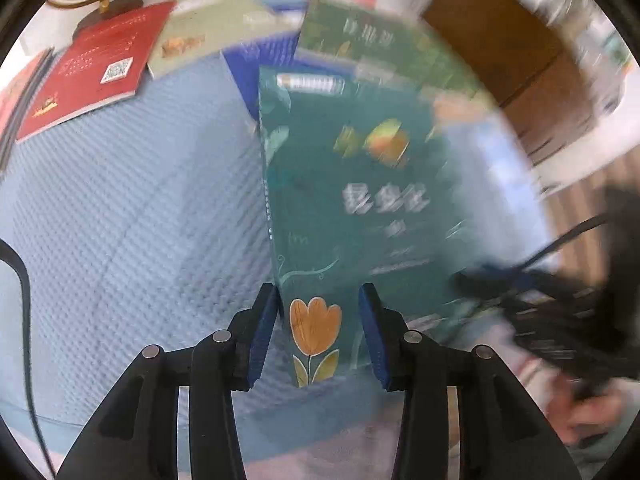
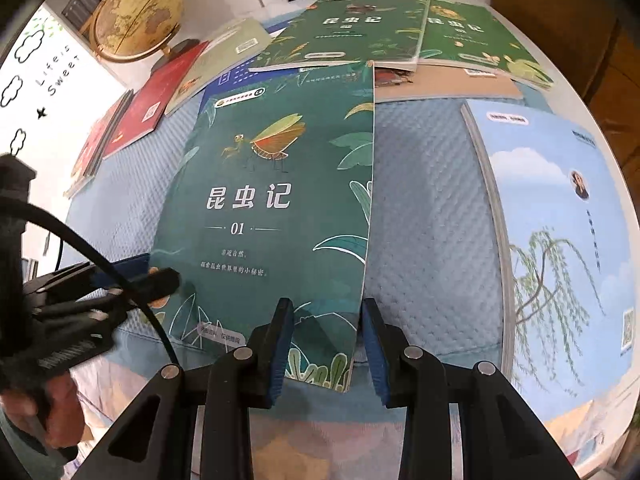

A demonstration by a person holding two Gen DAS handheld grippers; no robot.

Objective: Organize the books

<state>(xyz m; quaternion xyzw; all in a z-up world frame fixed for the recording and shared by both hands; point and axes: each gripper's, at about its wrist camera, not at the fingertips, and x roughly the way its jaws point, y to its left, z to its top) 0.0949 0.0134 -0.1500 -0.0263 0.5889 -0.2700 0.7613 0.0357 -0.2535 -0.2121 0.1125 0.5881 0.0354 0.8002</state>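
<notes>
Both claws are clamped on the green book (image 2: 272, 200), left claw (image 1: 320, 336) at its left corner, right claw (image 2: 326, 340) at its right. It's over the blue mat (image 2: 428, 240) on the desk, other books (image 2: 360, 28) behind.

Dark green insect-illustrated paperback (image 2: 276, 208): title 昆虫记, volume number 01 (small subtitle lines below, too fine to read). Two similar green paperbacks (image 2: 352, 28) behind: 昆虫记. White wall panel (image 2: 56, 76): "Life is Sweet".
</notes>
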